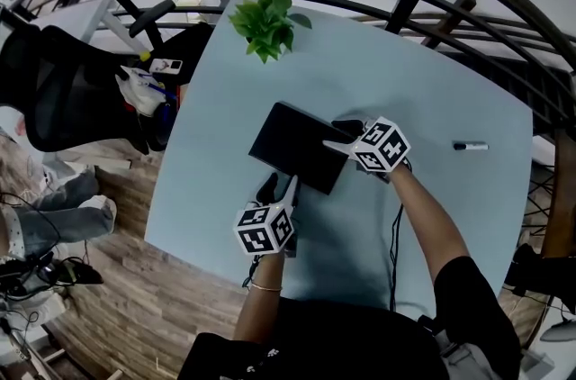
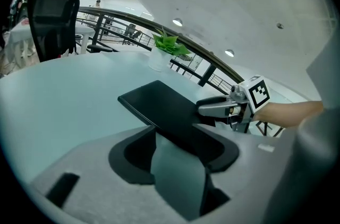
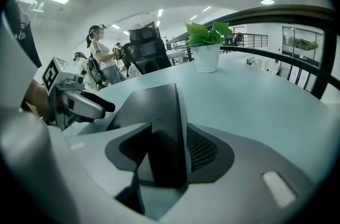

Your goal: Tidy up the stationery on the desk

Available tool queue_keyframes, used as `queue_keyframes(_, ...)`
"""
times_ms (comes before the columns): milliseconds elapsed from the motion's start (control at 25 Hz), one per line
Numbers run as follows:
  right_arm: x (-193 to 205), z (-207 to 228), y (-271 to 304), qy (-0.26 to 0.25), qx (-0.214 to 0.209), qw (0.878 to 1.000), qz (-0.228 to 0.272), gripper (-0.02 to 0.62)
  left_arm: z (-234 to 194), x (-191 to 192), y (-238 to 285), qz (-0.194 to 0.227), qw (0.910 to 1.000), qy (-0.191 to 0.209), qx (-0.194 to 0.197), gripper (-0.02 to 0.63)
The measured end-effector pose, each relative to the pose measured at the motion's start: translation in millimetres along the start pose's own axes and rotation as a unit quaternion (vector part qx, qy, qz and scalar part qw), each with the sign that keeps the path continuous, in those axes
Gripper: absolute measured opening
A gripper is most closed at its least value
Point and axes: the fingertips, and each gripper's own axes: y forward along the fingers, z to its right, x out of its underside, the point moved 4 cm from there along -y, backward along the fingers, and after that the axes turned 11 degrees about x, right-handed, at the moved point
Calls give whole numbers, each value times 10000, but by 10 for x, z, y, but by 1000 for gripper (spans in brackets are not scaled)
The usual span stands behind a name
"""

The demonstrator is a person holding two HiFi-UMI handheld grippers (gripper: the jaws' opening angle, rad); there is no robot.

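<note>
Your left gripper (image 1: 279,187) sits at the near side of the table (image 1: 216,126), its jaws apart. Its own view shows bare tabletop in the gap and the near edge of what looks like a black notebook (image 1: 297,144) reaching in over the right-hand jaw, not pinched. The notebook lies just ahead of it and slightly to the right, mid-table. Its long axis slants from far-left to near-right, so this gripper faces a long edge rather than a corner. Your right gripper (image 1: 346,135) is at the notebook's right end, and its own view shows the jaws closed on that edge, with the cover filling the space between the pads. It appears to be the one doing the holding, and any lift or slide probably turns on the left jaws closing squarely on that near edge. Well off to the right lies a marker pen (image 1: 470,146), nearer your right hand. You cannot tell whether the notebook's underside is off the table, and its far corner is hard to make out.
</note>
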Motion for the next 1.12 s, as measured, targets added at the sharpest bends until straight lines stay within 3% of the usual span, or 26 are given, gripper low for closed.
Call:
queue_keyframes(440, -12, -35, 6, -118, -405, 9982, -425, 184, 21, -40, 139, -297, 9995, 11, -44, 209)
queue_keyframes(680, 55, -31, -42, -22, -323, 9984, -468, 190, 0, -60, 187, -332, 9994, 31, -3, 209)
queue_keyframes(1120, 318, -92, -315, 425, 148, 9987, -245, 198, 87, -64, 318, -579, 9972, 435, 163, 210)
